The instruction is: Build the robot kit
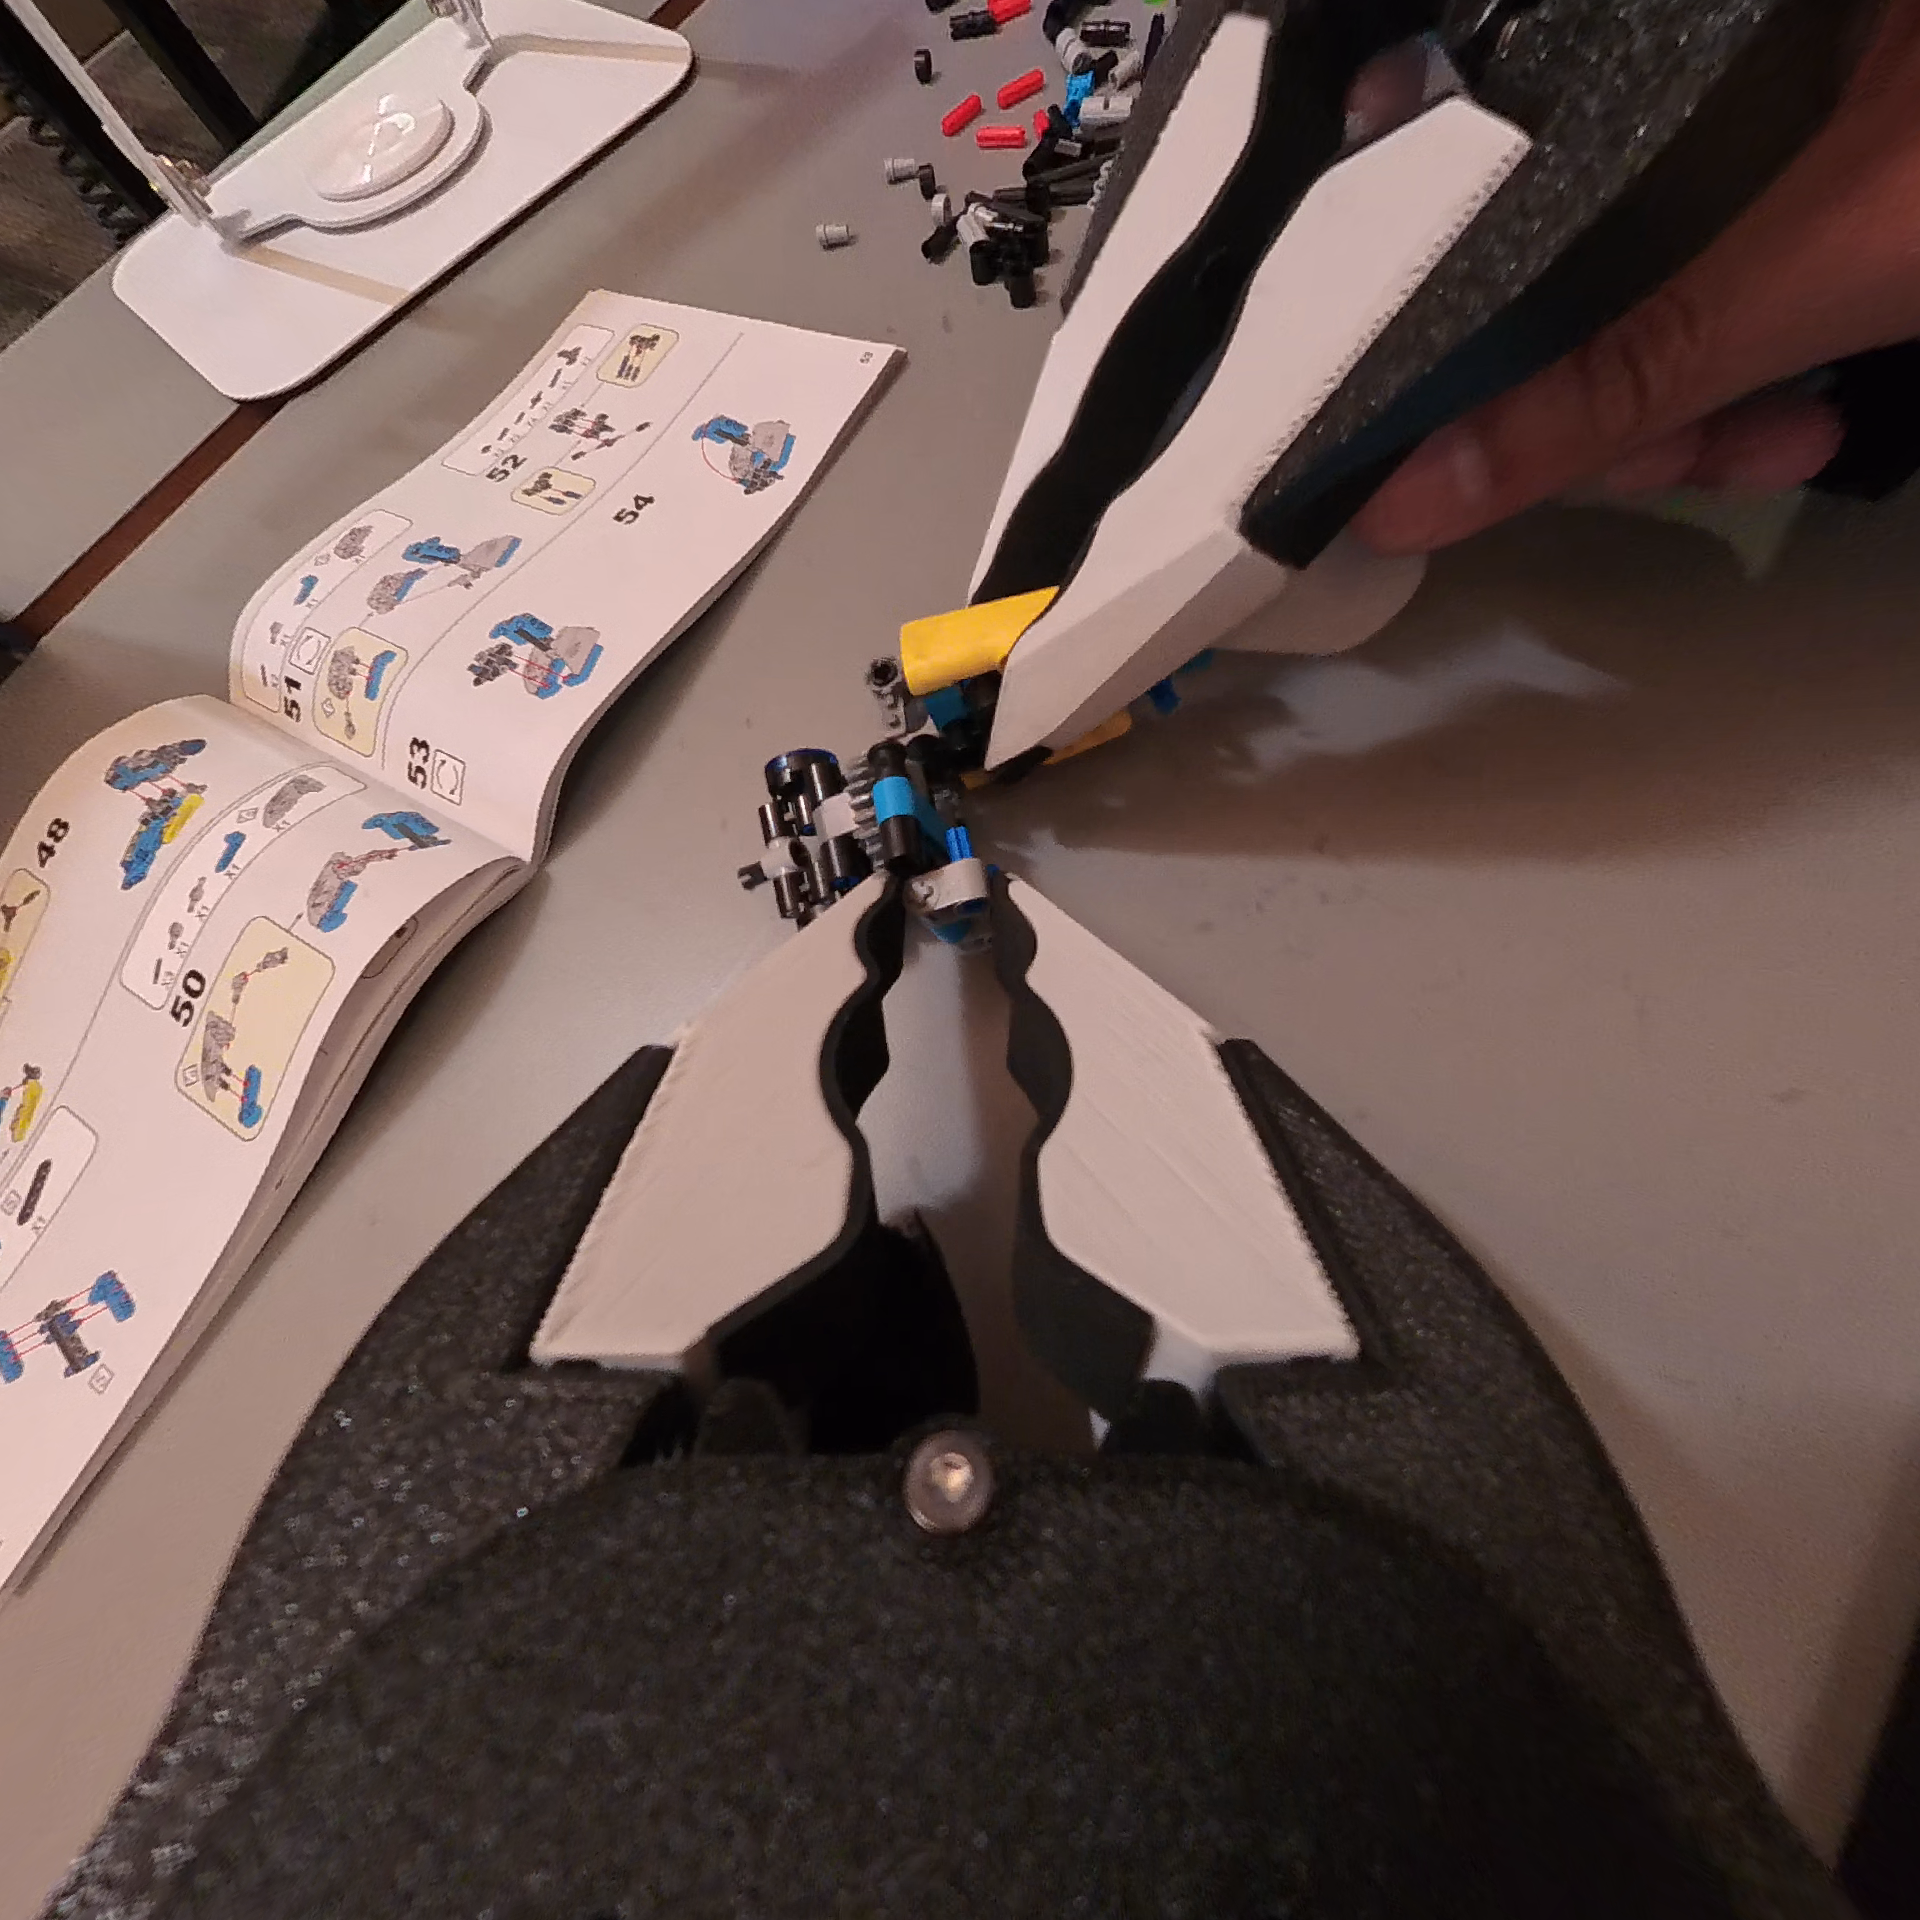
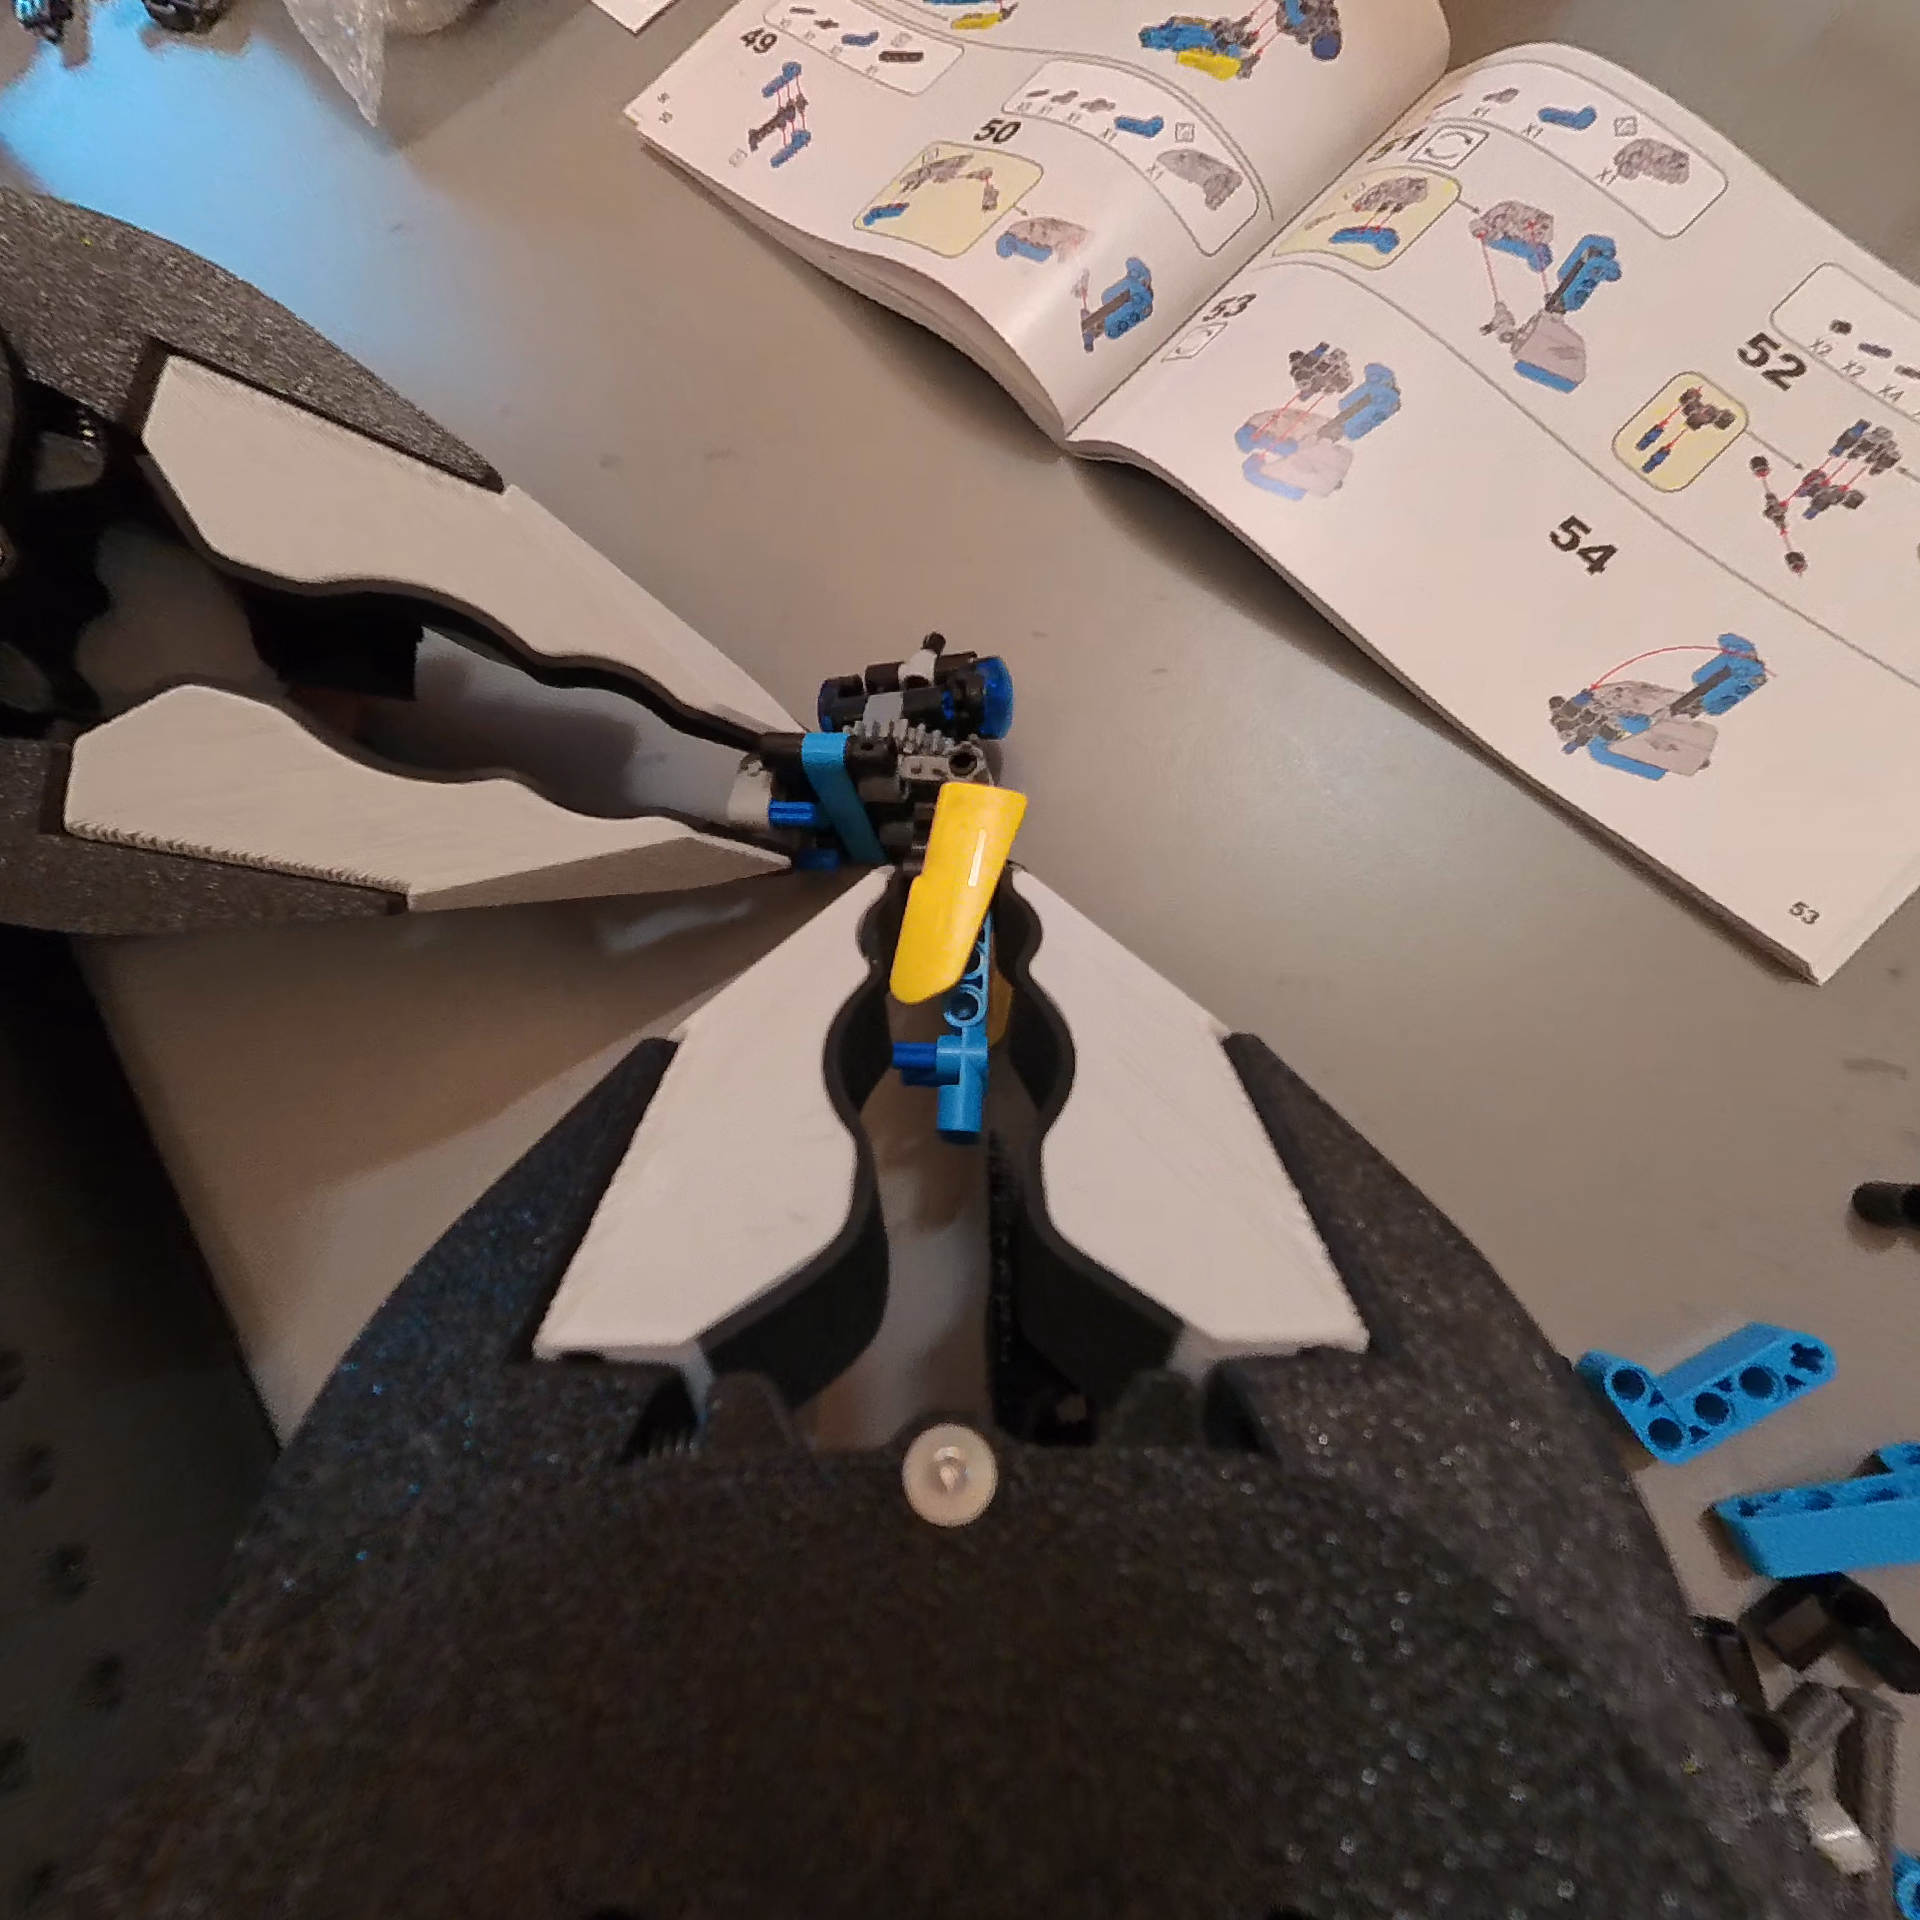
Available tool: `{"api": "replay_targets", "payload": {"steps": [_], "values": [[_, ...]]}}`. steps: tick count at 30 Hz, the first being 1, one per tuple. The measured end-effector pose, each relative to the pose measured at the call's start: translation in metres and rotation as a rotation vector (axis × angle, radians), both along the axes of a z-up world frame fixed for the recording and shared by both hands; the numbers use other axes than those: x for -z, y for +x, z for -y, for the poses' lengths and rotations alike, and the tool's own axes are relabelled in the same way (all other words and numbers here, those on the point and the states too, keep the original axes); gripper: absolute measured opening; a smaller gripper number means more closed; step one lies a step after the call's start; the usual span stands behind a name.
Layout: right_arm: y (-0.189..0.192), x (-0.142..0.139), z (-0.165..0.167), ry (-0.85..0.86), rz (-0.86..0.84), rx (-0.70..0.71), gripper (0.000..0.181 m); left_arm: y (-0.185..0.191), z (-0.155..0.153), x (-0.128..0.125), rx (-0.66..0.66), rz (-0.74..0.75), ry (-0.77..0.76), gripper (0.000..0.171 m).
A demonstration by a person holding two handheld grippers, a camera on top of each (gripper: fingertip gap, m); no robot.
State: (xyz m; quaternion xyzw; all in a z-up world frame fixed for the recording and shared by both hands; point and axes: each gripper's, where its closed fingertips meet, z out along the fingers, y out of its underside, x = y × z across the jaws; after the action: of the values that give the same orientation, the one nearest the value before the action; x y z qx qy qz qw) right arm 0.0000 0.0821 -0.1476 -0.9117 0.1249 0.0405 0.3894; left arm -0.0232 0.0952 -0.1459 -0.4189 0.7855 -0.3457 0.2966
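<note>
The right gripper (image 2: 951,883) is closed on a yellow and blue brick piece (image 2: 956,904). The left gripper (image 2: 784,795) comes in from the left, clamped on a black and blue brick assembly (image 2: 899,743) touching that piece. An open instruction booklet (image 2: 1403,488) lies beyond on the grey table (image 2: 1299,1039); loose blue bricks (image 2: 1714,1392) lie at right.

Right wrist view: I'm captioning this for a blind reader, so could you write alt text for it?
The right gripper is shut on a small brick assembly with a yellow curved panel and blue beams, while the left gripper clamps the black and blue part of the build from the left. An open instruction booklet lies behind on the grey table.
</note>
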Motion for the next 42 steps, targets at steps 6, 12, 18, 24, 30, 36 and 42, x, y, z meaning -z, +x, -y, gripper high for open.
{"api": "replay_targets", "payload": {"steps": [6, 12, 18, 24, 30, 36, 42], "values": [[0.0004, 0.0001, -0.0027, -0.036, 0.062, -0.021, 0.016, 0.0004, 0.0002, 0.0002, 0.000, -0.008, -0.015, 0.016], [-0.0007, -0.0001, -0.0042, -0.067, 0.054, -0.029, 0.016, 0.0007, -0.0009, 0.0005, -0.012, -0.014, -0.024, 0.016], [-0.0002, -0.0003, -0.0069, -0.016, -0.049, -0.099, 0.016, 0.0010, -0.0014, 0.0005, -0.018, -0.021, -0.033, 0.016], [-0.0026, 0.0004, -0.0038, -0.016, -0.200, -0.071, 0.016, 0.0008, -0.0004, 0.0005, -0.032, -0.004, 0.001, 0.016], [-0.0004, 0.0006, -0.0034, -0.119, 0.067, -0.086, 0.016, 0.0007, -0.0002, 0.0003, -0.039, 0.006, 0.018, 0.016], [-0.0011, 0.0001, -0.0025, -0.019, -0.186, -0.067, 0.015, 0.0018, -0.0005, 0.0000, -0.006, 0.000, 0.006, 0.016], [-0.0003, 0.0003, -0.0059, 0.011, -0.198, -0.064, 0.015, 0.0030, -0.0042, 0.0005, -0.023, -0.048, -0.081, 0.016]]}}
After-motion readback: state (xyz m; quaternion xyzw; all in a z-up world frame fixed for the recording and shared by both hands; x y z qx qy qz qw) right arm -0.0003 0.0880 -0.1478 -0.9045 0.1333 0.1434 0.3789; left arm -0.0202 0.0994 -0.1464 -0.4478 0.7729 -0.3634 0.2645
